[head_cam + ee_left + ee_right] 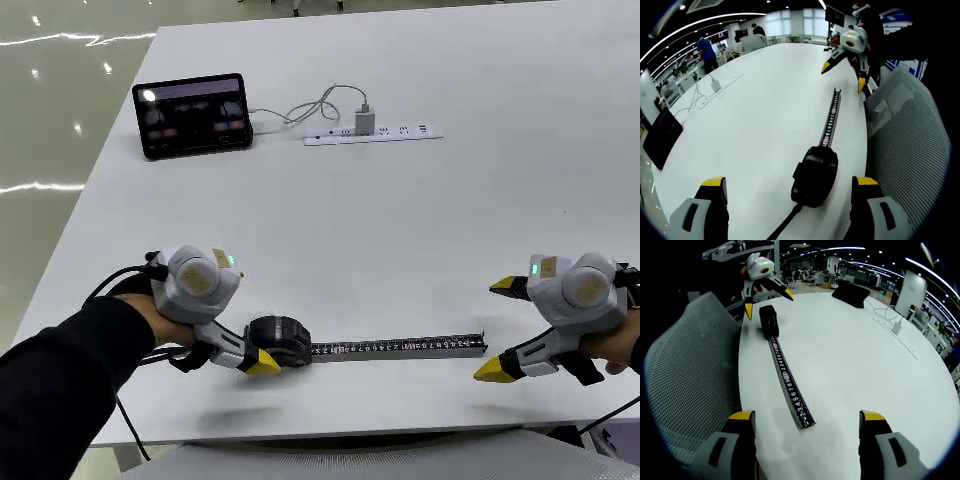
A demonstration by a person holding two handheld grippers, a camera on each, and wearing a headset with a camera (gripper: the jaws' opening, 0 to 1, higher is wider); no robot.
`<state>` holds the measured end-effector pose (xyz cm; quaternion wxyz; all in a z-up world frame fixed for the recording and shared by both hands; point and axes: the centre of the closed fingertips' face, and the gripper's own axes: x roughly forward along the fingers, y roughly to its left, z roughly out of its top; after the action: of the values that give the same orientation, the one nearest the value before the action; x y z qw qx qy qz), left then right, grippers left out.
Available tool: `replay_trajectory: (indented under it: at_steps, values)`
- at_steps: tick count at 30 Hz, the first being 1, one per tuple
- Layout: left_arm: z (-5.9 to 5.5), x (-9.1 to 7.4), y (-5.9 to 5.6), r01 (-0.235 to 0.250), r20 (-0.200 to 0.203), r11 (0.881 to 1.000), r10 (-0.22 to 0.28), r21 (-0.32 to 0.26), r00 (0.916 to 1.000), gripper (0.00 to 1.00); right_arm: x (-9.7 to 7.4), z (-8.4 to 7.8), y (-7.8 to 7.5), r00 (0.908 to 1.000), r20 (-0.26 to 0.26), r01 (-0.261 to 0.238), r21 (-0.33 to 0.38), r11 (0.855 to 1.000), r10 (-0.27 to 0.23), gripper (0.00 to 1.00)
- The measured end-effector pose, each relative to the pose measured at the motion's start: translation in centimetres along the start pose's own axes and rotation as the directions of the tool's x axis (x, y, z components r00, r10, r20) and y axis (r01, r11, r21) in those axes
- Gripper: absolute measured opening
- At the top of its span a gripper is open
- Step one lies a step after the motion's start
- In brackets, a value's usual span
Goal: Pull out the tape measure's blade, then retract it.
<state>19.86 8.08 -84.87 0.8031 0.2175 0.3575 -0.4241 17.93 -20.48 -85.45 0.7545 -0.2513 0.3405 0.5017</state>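
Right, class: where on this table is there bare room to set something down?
The table is bare across its middle, bordered by tablet and power strip beyond and the blade nearer; also right of the power strip. Crowded: the near edge, with tape measure between left gripper and right gripper.

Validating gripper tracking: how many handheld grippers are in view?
2. The white, yellow-tipped left gripper is at the near left, jaws open around the black tape measure case; the matching right gripper is at the near right, open, just off the extended blade's tip.
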Motion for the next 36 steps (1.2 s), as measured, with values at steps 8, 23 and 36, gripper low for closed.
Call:
replay_trajectory:
  at_steps: [8,23,36]
  values:
    - [-0.7,-3.8,0.7,-0.114,0.193,0.965,0.162,-0.236,0.9678,1.0,-2.6,0.3,-0.7,0.9815,0.109,0.148,0.092,0.985,-0.158,0.92]
    - [-5.3,-8.3,2.0,-0.276,0.168,0.873,0.367,-0.402,0.915,1.0,-8.2,-4.5,-0.5,0.9211,0.134,0.324,0.259,0.91,-0.366,1.0]
    - [-5.8,-7.9,-0.2,-0.27,0.141,0.884,0.345,-0.382,0.9279,1.0,-10.3,-7.4,0.2,0.9213,0.078,0.335,0.338,0.879,-0.381,1.0]
